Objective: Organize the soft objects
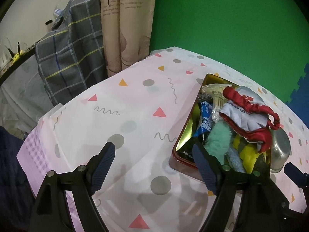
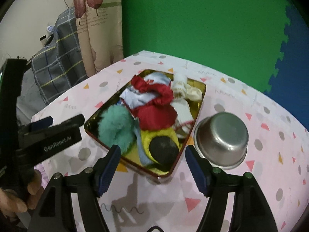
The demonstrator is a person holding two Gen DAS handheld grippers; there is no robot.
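An open tin [image 2: 90,123] with a gold inside and a red rim lies on the patterned tablecloth [image 1: 135,106]. It is heaped with soft things: a red and white cloth [image 2: 156,114], a teal fluffy piece [image 2: 115,129], a yellow item with a black ball [image 2: 164,147] and white socks [image 2: 185,90]. My right gripper [image 2: 152,150] hovers open over the tin's near edge, and no item touches its pads. My left gripper [image 1: 153,148] is open over bare cloth left of the tin [image 1: 185,127], nothing between its fingers.
A steel bowl [image 2: 222,137] stands just right of the tin. In the right wrist view a hand [image 2: 29,189] holds the left gripper [image 2: 63,118] at the left. Behind the table are a green wall [image 2: 193,19], a curtain [image 1: 127,29] and a plaid cloth [image 1: 73,58].
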